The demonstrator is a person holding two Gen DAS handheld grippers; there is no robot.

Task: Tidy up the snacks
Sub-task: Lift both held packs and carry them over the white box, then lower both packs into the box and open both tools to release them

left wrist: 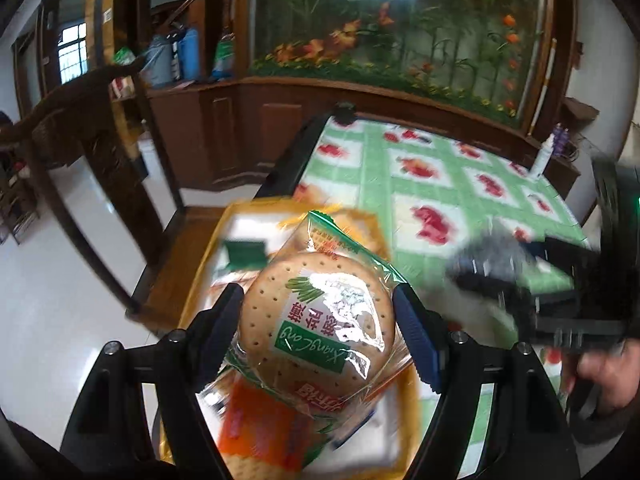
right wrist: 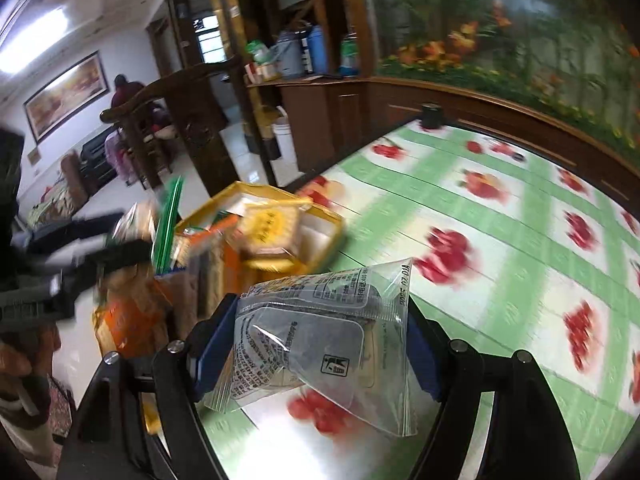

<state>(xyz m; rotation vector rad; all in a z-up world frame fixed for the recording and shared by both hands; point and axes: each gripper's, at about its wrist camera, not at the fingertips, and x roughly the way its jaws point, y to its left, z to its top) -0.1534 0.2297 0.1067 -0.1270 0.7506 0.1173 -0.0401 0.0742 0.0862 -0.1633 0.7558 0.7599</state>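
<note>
— Item one, the left gripper (left wrist: 318, 312): what is it carrying?

— Its blue pads pinch a round cracker pack (left wrist: 316, 320) from both sides, held above the yellow tray (left wrist: 200, 276), which sits at the table's near-left corner, about seven o'clock on the tabletop.

— Item two, the right gripper (right wrist: 320, 344)?

— Clamped on a clear snack packet (right wrist: 320, 332), printed side up, over the green fruit-print tablecloth (right wrist: 500, 216). The tray (right wrist: 332, 220) lies at ten o'clock from it, near but apart.

— Tray contents?

— An orange-wrapped pack (left wrist: 264, 428) at the near end, a yellowish box (right wrist: 272, 228) further in, more wrappers too blurred to name.

— Step in hand?

— By my reckoning, both snacks are mid-carry toward the tray. Next calls for lowering each into a free gap before letting go; the cracker pack is almost over its place already.
</note>
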